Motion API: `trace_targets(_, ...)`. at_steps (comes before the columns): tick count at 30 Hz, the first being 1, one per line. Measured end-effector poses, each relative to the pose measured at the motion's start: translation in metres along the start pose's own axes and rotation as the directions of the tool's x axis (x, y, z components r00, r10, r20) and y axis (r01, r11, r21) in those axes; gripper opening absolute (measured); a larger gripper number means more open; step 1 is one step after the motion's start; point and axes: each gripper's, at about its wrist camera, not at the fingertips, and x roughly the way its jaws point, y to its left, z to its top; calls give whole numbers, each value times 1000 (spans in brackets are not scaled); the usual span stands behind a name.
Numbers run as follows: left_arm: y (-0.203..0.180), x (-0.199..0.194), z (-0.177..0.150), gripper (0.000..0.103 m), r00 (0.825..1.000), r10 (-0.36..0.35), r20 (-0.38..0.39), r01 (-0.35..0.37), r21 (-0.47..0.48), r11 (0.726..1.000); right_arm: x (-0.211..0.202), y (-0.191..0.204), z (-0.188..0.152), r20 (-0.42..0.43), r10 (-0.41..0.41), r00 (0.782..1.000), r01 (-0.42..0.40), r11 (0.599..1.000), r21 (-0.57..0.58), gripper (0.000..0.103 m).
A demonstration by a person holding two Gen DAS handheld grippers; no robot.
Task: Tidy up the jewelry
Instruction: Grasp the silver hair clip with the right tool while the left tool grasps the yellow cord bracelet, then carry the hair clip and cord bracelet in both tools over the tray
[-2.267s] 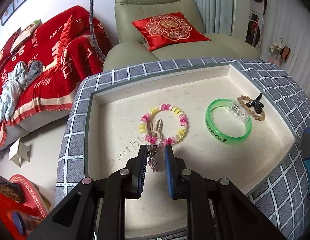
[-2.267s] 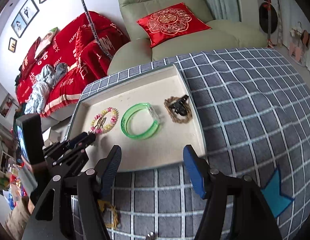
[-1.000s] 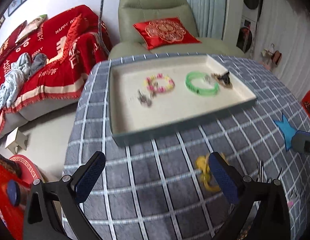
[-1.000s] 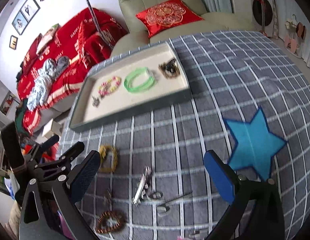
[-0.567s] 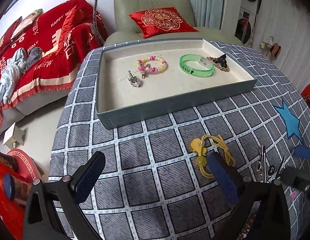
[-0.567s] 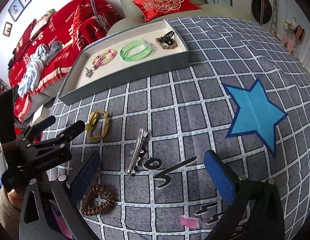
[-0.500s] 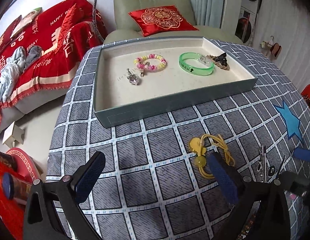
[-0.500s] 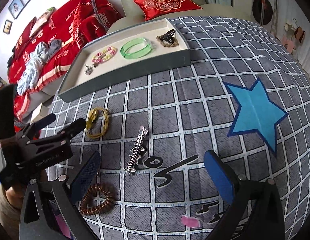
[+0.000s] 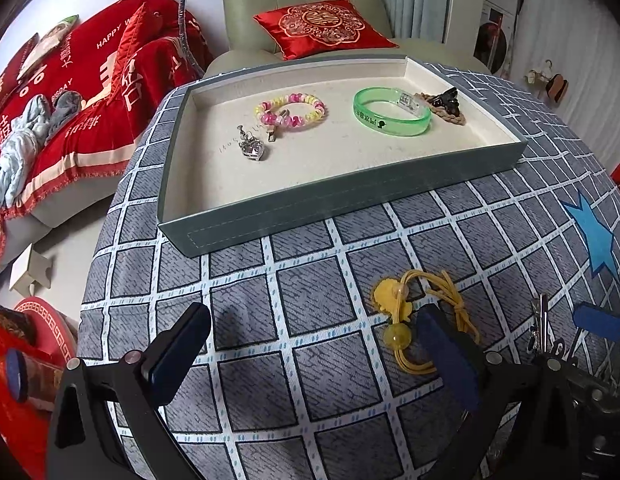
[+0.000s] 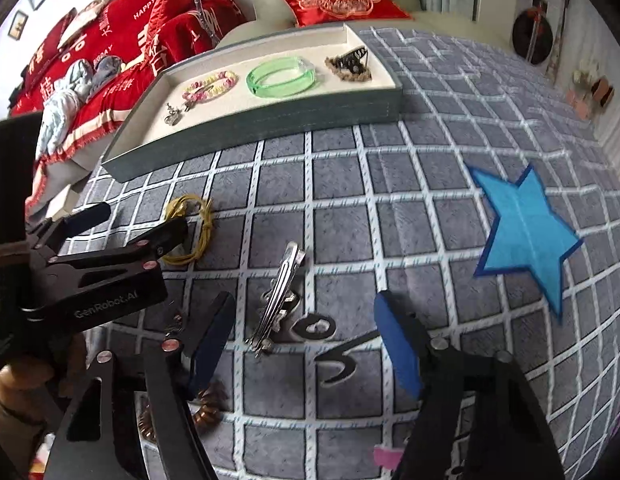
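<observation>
The right hand-held gripper is closing, jaws apart around the silver hair clip on the tabletop. The left hand-held gripper stands apart beside the yellow hair tie. Risk: the flat clip may slip or skid away, since the pads could close off-centre.

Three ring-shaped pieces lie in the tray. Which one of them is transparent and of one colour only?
The green bangle, in the tray between the pink and yellow beaded bracelet and the brown braided ring under the black clip. Those two are opaque.
</observation>
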Motion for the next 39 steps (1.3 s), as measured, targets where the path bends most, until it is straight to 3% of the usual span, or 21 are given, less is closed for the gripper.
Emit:
trace_targets(5, 0, 0, 1, 103, 1000, -1, -2, 1, -2, 1000, 5, 10, 5, 8, -39, 999, 40, 997, -60, 60)
trace_targets(10, -3, -3, 0, 101, 1000, -26, -5, 26, -2, 1000, 4, 14, 4, 21, -65, 998, 67, 993, -101, 28)
trace_targets(14, -13, -8, 0, 70, 997, -75, -3, 75, 38, 996, 2, 9, 4, 19, -49, 999, 50, 994, -97, 19)
trace_targets(17, -26, -13, -1, 31, 995, -97, 2, 96, 96, 991, 1, 6, 3, 18, -32, 999, 34, 995, -90, 19)
trace_targets(25, -18, -24, -6, 29, 985, -171, 16, 171, 42, 984, -17, -18, 1, 47, 65, 997, -64, 998, -13, 19)
trace_targets(39, 7, -63, 9, 29, 970, -214, 113, 217, -10, 976, -41, -26, 21, 107, 115, 988, -116, 993, 7, 19)
